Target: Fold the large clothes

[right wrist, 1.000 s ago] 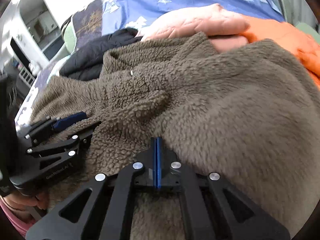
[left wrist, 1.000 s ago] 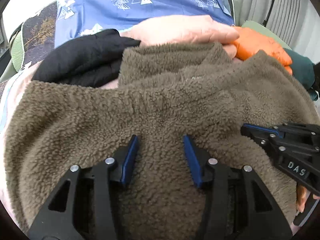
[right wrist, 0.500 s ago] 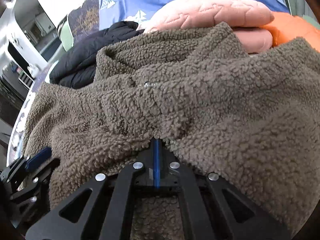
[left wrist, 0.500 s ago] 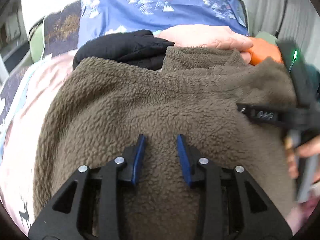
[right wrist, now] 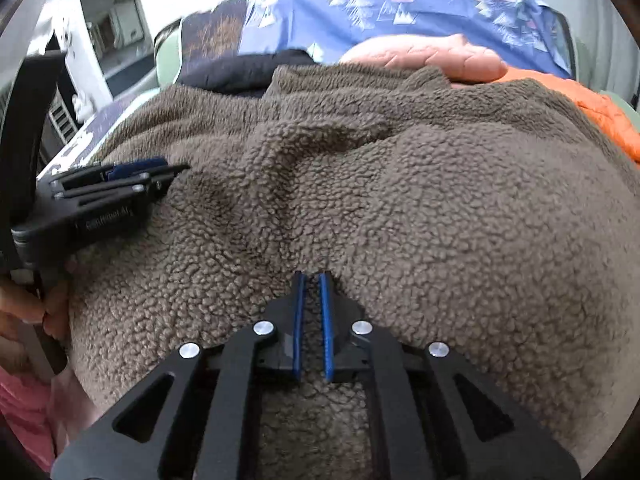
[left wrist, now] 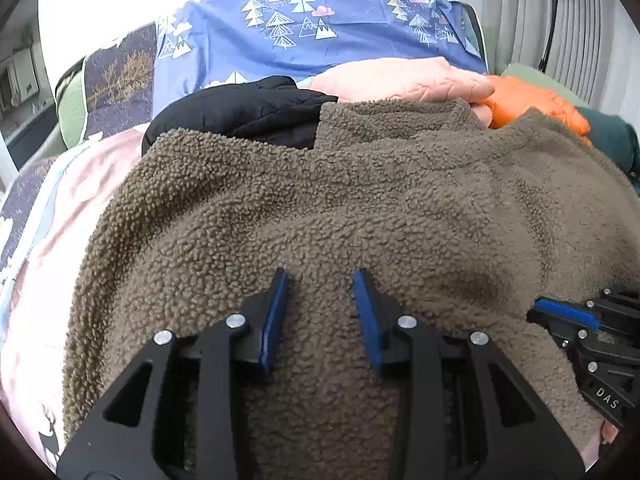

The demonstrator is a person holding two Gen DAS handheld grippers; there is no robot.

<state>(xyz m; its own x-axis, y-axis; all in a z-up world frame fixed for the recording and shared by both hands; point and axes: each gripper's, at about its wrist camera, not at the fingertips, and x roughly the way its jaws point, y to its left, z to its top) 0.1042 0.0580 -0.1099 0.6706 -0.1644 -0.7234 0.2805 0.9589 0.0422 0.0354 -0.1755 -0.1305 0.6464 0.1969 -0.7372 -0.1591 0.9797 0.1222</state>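
Observation:
A large brown fleece jacket (left wrist: 360, 208) lies spread on the bed, collar at the far side; it also fills the right wrist view (right wrist: 400, 200). My left gripper (left wrist: 320, 276) is open and empty, its fingers resting over the fleece near its front edge. My right gripper (right wrist: 312, 278) has its jaws a narrow gap apart over the fleece, with nothing clamped between them. Each gripper shows in the other's view: the right one at the right edge (left wrist: 560, 316), the left one at the left (right wrist: 132, 172).
Behind the fleece lie a black jacket (left wrist: 248, 116), a pink quilted jacket (left wrist: 400, 80), an orange jacket (left wrist: 536, 104) and a dark green garment (left wrist: 612, 136). A blue sheet with a tree print (left wrist: 320, 32) covers the back. Pink bedding (left wrist: 48, 220) lies at left.
My right gripper was shut on a fold of fleece and has let it go, jaws now slightly parted. The fleece has settled flatter. My left gripper stayed open.

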